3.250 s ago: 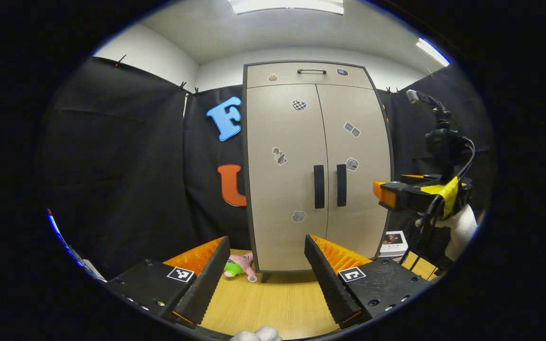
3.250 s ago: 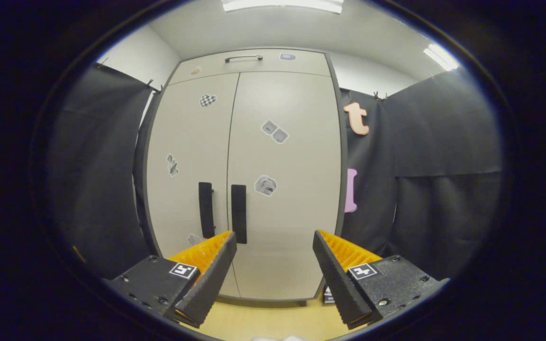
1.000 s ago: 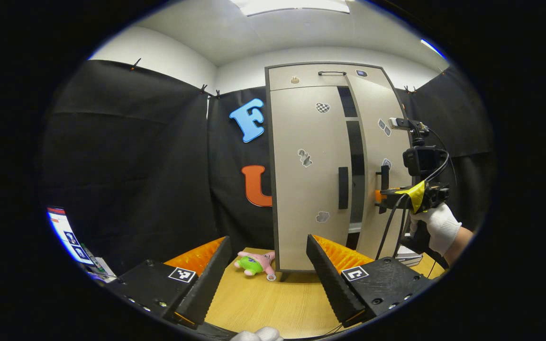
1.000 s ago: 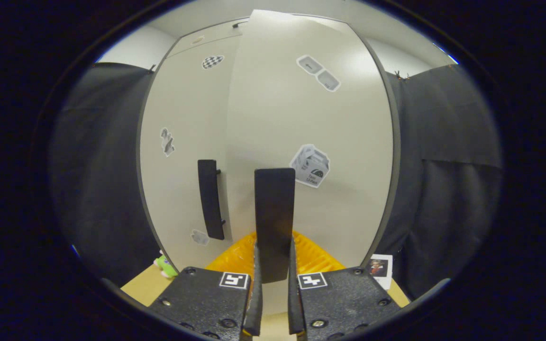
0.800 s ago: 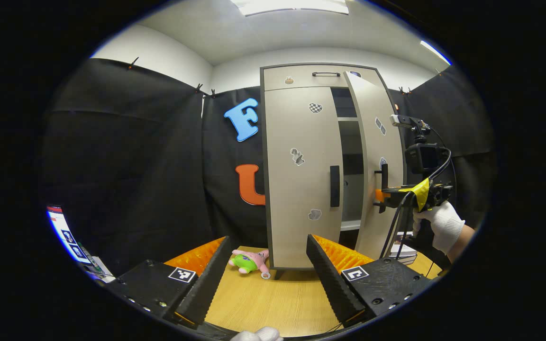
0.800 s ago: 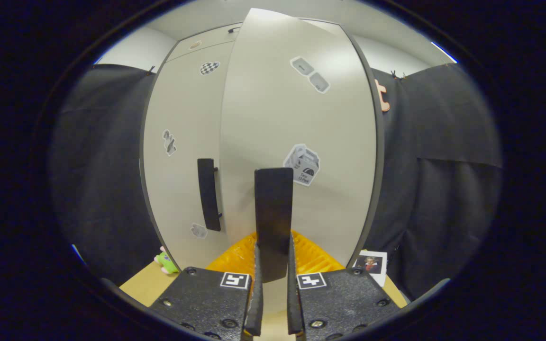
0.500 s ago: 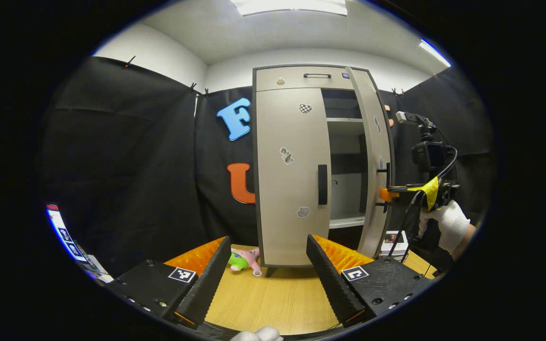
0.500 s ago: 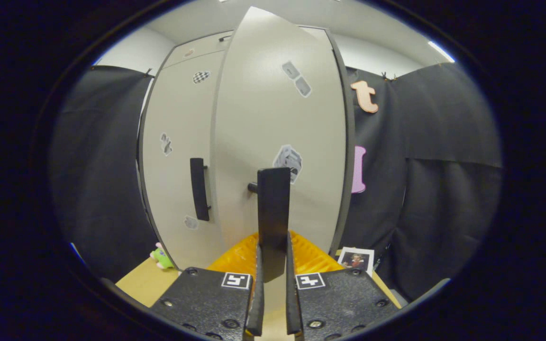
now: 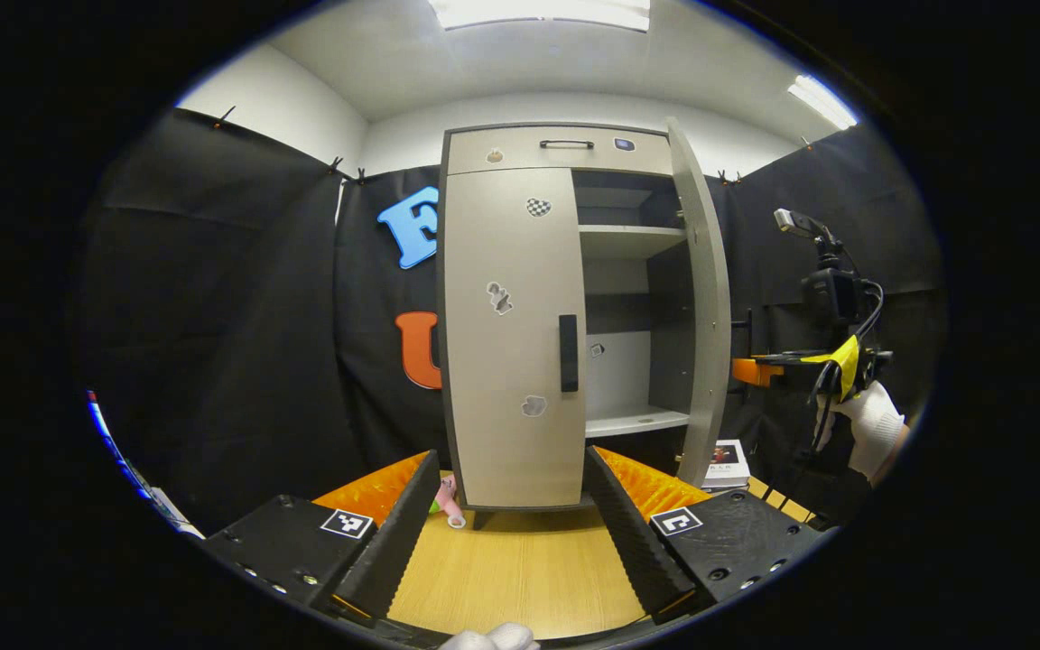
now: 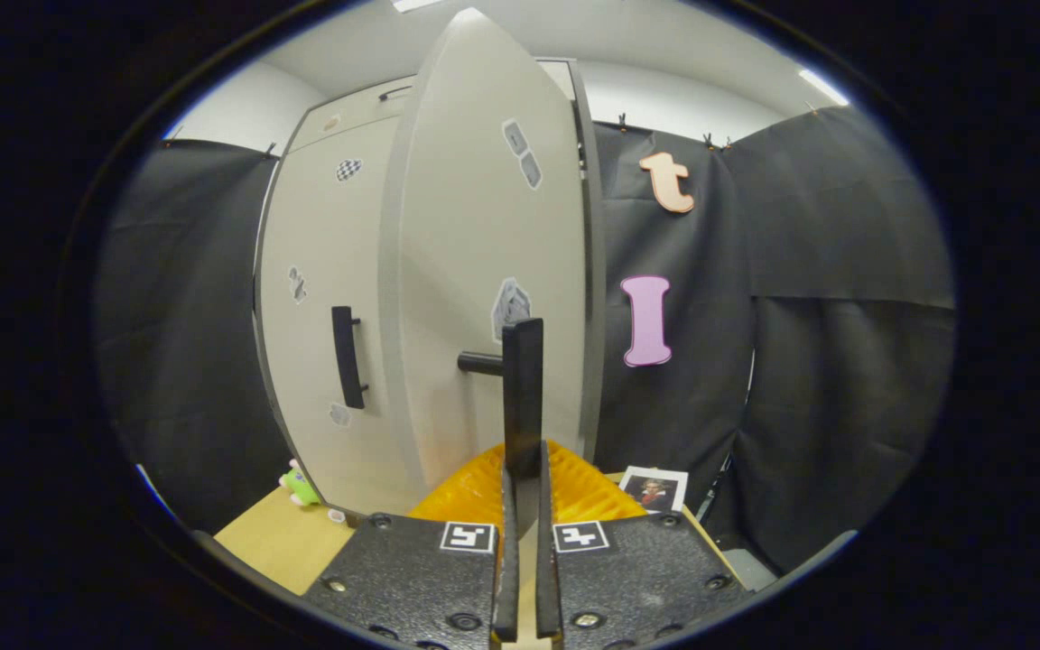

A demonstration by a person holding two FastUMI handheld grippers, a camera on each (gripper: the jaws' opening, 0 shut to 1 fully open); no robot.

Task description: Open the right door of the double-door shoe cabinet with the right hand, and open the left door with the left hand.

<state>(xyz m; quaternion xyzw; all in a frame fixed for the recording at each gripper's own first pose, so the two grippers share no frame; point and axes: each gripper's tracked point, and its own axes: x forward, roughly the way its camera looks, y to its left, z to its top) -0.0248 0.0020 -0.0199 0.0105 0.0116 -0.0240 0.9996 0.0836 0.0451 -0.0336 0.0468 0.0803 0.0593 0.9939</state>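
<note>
With my right tongs [image 10: 521,506] clamped on the swung-out beige right door's [image 10: 484,271] black bar handle [image 10: 522,397], I'd pull along its hinge arc, left tongs [image 9: 506,524] gaping, empty, facing the closed left door [image 9: 511,334].

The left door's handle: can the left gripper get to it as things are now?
Probably yes. The left gripper is open and faces the closed left door; its handle is in plain sight beyond bare table. The right door, swung away on the right gripper, looks clear of the path.
</note>
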